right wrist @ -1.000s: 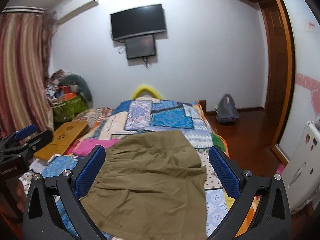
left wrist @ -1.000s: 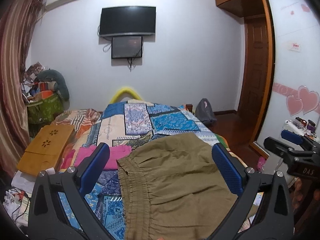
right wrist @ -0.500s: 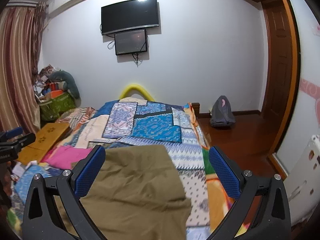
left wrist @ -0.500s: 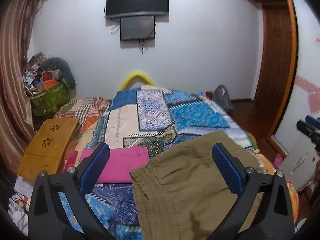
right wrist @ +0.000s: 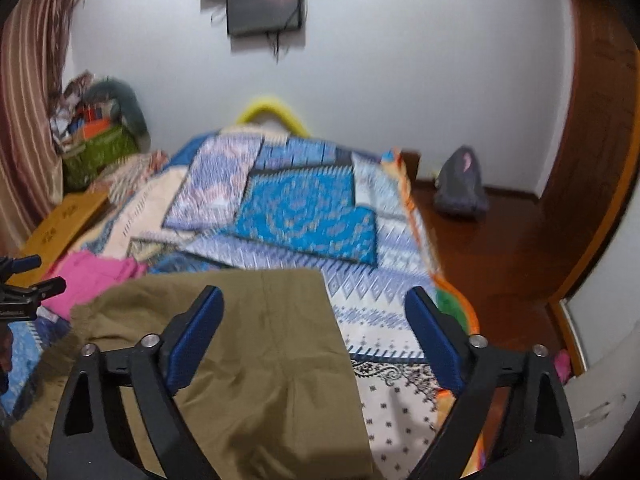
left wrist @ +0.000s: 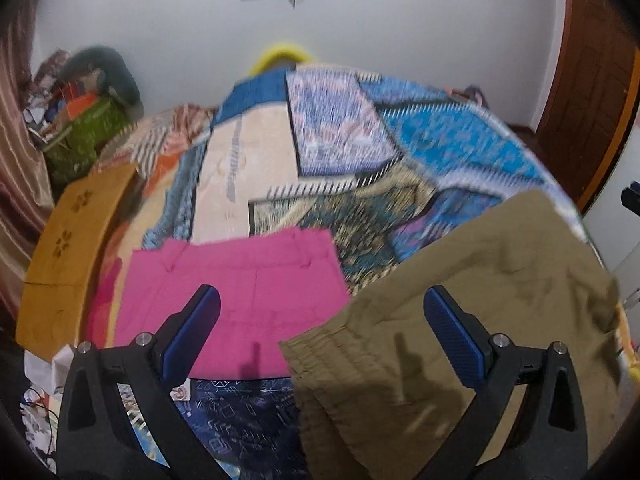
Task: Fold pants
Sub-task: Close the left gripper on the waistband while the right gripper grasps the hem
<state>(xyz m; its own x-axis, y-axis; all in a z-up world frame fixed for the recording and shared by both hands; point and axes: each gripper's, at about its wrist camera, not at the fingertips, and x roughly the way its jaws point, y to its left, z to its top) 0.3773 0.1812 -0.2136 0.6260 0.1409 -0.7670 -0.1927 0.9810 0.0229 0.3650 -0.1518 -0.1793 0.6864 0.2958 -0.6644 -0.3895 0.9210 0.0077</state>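
Note:
Olive-brown pants [left wrist: 460, 320] lie spread on the patchwork bedspread [left wrist: 340, 152], their elastic waistband at the near left. In the right wrist view the pants [right wrist: 256, 340] fill the lower left. My left gripper [left wrist: 320, 332] is open and empty, hovering above the pants' waistband corner and a folded pink garment [left wrist: 240, 280]. My right gripper [right wrist: 314, 336] is open and empty above the pants' right edge. The left gripper also shows at the left edge of the right wrist view [right wrist: 24, 288].
A wooden lap table [left wrist: 72, 248] leans at the bed's left side. A green bag with clutter [left wrist: 84, 132] stands in the far left corner. A grey backpack [right wrist: 460, 188] sits on the wooden floor right of the bed. A white appliance [right wrist: 608, 380] is at right.
Both grippers have moved forward and tilted down toward the bed. The pants and pink garment now sit closer and larger in view. Both stay open.

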